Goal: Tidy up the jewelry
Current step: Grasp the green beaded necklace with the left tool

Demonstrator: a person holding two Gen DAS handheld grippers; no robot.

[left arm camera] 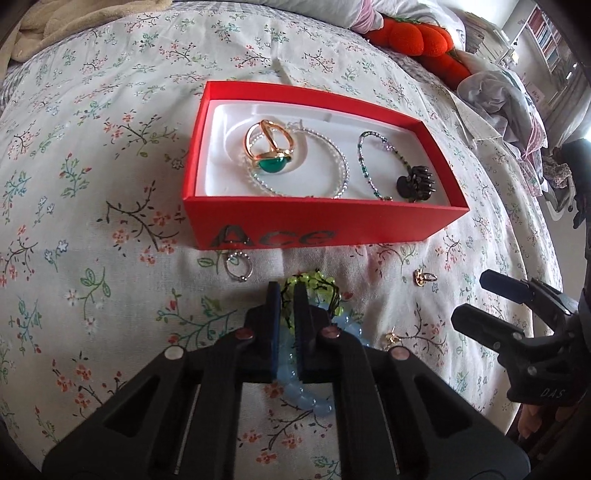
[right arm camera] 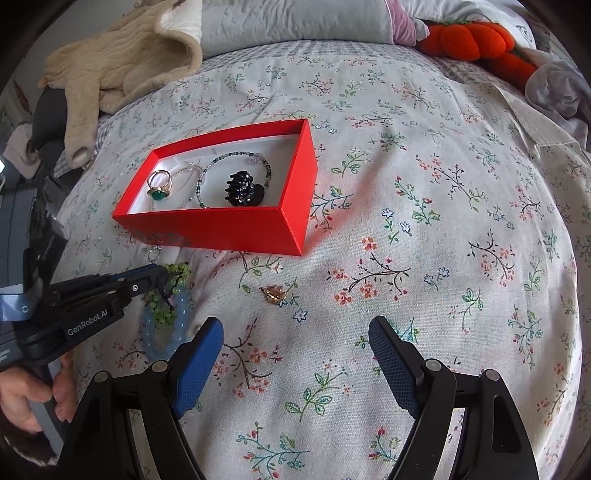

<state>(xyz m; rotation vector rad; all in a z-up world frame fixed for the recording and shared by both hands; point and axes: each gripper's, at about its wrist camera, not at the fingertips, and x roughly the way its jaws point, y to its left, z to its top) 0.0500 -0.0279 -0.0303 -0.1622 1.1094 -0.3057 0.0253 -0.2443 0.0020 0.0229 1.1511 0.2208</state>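
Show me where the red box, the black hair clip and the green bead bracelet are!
red box [left arm camera: 295, 225]: left wrist view, front wall.
black hair clip [right arm camera: 242, 190]: right wrist view, its teeth.
green bead bracelet [left arm camera: 320, 281]: left wrist view, top beads.

A bed spread with a white floral-print cotton sheet [right arm camera: 424, 221] carries a crumpled beige quilted blanket [right arm camera: 122, 59] at its far left corner, a grey pillow [right arm camera: 295, 22] along the head, and bright orange plush strawberries [right arm camera: 472, 38] beside rumpled grey clothing [right arm camera: 561, 92].

black two-finger left gripper [right arm camera: 162, 278] and right gripper [right arm camera: 295, 363], blue textured pads, round rivets, white "genrobot.ai" lettering
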